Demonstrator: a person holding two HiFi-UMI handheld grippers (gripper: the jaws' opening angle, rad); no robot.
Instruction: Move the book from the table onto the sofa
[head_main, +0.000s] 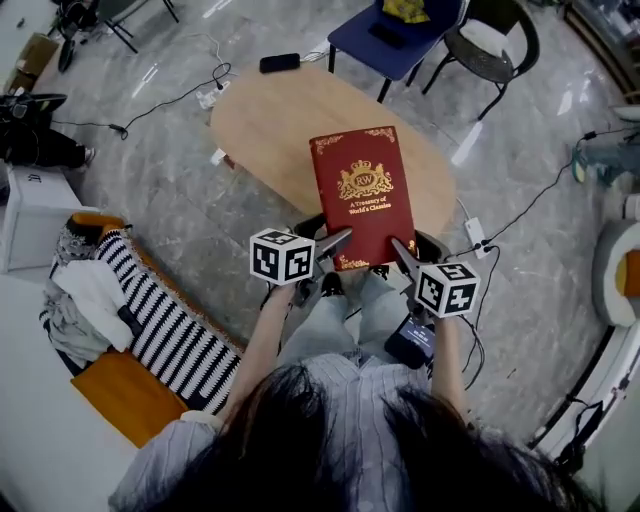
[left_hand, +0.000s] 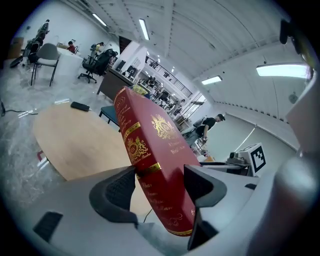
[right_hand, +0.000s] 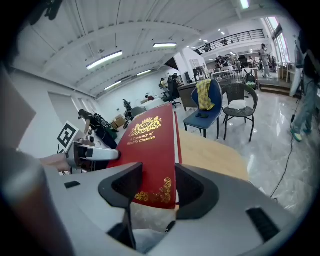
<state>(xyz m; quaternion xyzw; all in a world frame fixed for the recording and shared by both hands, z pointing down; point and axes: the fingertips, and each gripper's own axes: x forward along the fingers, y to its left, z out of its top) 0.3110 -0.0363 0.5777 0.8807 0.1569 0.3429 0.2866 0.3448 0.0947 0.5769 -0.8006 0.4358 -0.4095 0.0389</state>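
Note:
A dark red hardback book (head_main: 362, 195) with gold print is held up over the near edge of the oval wooden table (head_main: 270, 125). My left gripper (head_main: 338, 243) is shut on its near left corner, at the spine (left_hand: 150, 172). My right gripper (head_main: 402, 252) is shut on its near right corner, over the cover (right_hand: 150, 150) and page edge. In the left gripper view the book (left_hand: 150, 150) tilts up between the pads. The sofa (head_main: 130, 390), orange with a striped throw (head_main: 165, 320), lies at the lower left.
A blue chair (head_main: 395, 35) and a dark wicker chair (head_main: 490, 40) stand beyond the table. A black phone (head_main: 280, 63) lies at the table's far edge. Cables (head_main: 160, 100) trail over the floor. Clothes (head_main: 75, 300) are piled on the sofa's end. A white box (head_main: 35, 215) stands left.

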